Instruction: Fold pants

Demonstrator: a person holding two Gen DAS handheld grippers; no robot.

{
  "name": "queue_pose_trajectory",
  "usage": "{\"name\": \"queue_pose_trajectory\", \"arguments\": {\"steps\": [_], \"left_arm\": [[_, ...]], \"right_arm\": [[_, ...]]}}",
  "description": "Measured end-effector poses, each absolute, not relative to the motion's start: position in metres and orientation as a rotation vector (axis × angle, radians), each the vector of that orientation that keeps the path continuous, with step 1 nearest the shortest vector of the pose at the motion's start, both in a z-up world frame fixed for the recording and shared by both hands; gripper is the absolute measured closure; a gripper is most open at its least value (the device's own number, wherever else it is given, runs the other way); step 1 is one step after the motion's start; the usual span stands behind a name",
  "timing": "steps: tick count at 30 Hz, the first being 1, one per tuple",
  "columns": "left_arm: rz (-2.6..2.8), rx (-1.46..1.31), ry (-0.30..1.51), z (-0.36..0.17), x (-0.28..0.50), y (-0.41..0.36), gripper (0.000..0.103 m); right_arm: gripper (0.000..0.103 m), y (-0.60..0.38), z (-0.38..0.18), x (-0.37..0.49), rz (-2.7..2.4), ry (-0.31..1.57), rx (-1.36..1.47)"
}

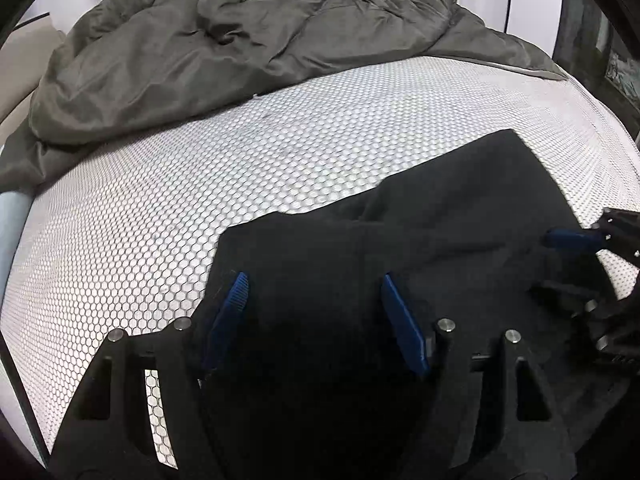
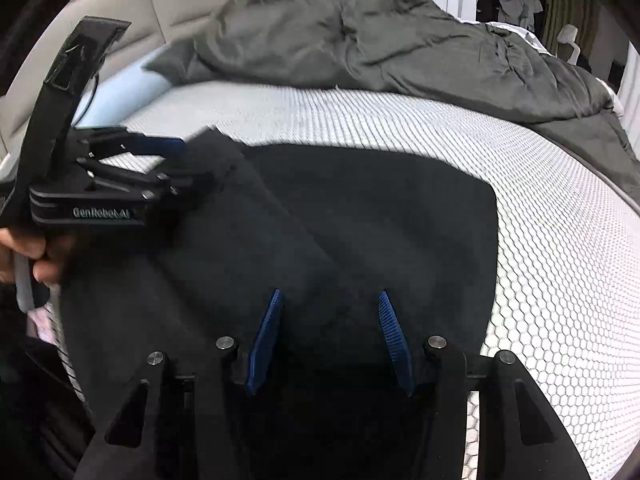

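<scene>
- The bed surface (image 1: 200, 208), a white cover with a honeycomb pattern, spreads ahead of both claws and off to their sides.
- A rumpled grey duvet (image 1: 208, 40) lies heaped along the far edge, well beyond the fingertips of either claw.
- The black pants (image 2: 360, 216) lie flat on the cover directly under and ahead of both claws, partly doubled over, with one layer lying slantwise across the other; a squared far edge ends ahead of the right claw.
- The left gripper (image 1: 314, 284) is over the near left part of the pants, its blue pads spread apart with dark cloth showing between them; the cloth seems to lie below the pads and neither pad visibly presses it, so the claw reads as released.
- The right gripper (image 2: 330, 300) is likewise unclenched above the cloth, pads parted, gripping nothing visible.
- A hand (image 2: 24, 256) holds the left claw's handle.
</scene>
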State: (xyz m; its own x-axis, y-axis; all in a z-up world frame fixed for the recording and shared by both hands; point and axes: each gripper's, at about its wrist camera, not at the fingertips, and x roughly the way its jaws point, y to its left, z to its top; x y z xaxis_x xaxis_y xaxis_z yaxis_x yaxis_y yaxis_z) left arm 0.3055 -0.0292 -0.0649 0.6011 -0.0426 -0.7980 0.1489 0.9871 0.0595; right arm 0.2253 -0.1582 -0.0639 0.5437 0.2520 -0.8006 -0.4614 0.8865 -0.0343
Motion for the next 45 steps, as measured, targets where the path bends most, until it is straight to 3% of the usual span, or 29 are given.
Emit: {"name": "queue_pose_trajectory", "arguments": {"steps": [3, 10, 16, 23, 28, 33, 40, 45], "left_arm": [[-0.08, 0.066, 0.905, -0.059, 0.299, -0.008, 0.032], [-0.059, -0.144, 0.849, -0.044, 0.287, 0.034, 0.035], [-0.092, -0.015, 0.85, -0.036, 0.311, 0.0, 0.035], [-0.031, 0.06, 0.918, -0.06, 0.319, -0.016, 0.029], [0.034, -0.006, 0.9, -0.06, 0.303, 0.011, 0.028], [-0.056, -0.139, 0.862, -0.05, 0.264, 0.034, 0.032], [-0.116, 0.053, 0.867, -0.069, 0.224, -0.011, 0.03], [-0.074, 0.005, 0.878, -0.068, 0.224, 0.003, 0.024]], "right_arm": [[0.052, -0.172, -0.061, 0.224, 0.427, 0.91, -0.212], [0.051, -0.184, -0.04, 0.206, 0.457, 0.822, -0.131], [0.051, -0.142, -0.016, 0.213, 0.571, 0.775, -0.145], [0.052, -0.1, -0.068, 0.253, 0.503, 0.958, -0.276], [0.051, -0.125, -0.066, 0.244, 0.411, 0.939, -0.331], [0.051, -0.168, -0.048, 0.217, 0.449, 0.874, -0.165], [0.049, -0.153, -0.034, 0.183, 0.575, 0.799, -0.176], [0.045, -0.154, -0.048, 0.19, 0.506, 0.851, -0.269]]}}
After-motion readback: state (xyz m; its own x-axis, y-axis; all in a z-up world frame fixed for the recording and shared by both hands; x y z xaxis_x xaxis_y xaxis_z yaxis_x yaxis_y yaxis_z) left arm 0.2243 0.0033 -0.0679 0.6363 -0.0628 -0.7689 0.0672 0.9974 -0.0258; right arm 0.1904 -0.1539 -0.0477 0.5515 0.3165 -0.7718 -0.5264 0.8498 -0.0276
